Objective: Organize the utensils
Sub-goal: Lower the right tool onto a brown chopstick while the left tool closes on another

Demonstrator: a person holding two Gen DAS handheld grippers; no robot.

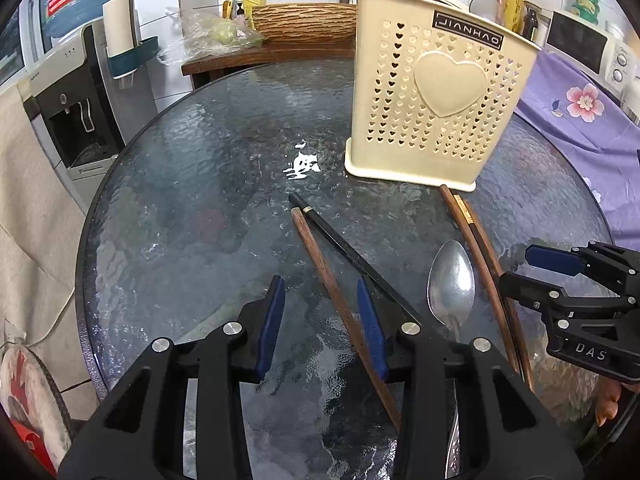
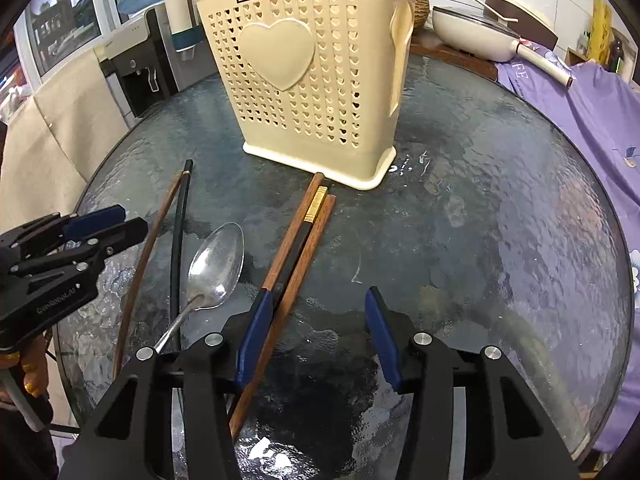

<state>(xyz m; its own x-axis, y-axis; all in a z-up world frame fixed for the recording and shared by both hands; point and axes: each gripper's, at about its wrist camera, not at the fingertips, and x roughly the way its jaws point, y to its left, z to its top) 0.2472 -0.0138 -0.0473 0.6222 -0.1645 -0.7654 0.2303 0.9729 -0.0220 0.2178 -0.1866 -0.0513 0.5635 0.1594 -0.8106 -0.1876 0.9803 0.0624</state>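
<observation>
A cream perforated utensil holder (image 1: pixel 436 92) with a raised heart stands on the round glass table (image 1: pixel 192 200); it also shows in the right wrist view (image 2: pixel 304 72). A metal spoon (image 1: pixel 451 282) (image 2: pixel 216 268) lies bowl-up between two pairs of chopsticks. A brown chopstick (image 1: pixel 324 280) and a black one (image 1: pixel 344 248) lie left of it. Several brown and black chopsticks (image 2: pixel 300 240) (image 1: pixel 480 248) lie right of it, ends near the holder's base. My left gripper (image 1: pixel 322 320) is open and empty over the left pair. My right gripper (image 2: pixel 316 328) is open and empty just above the right chopsticks.
A water dispenser (image 1: pixel 76 104) stands left of the table. A wooden tray (image 1: pixel 304 22) and plastic bag (image 1: pixel 212 36) sit behind it. A purple floral cloth (image 2: pixel 592 128) covers the right side. A white pan (image 2: pixel 480 36) rests at the back right.
</observation>
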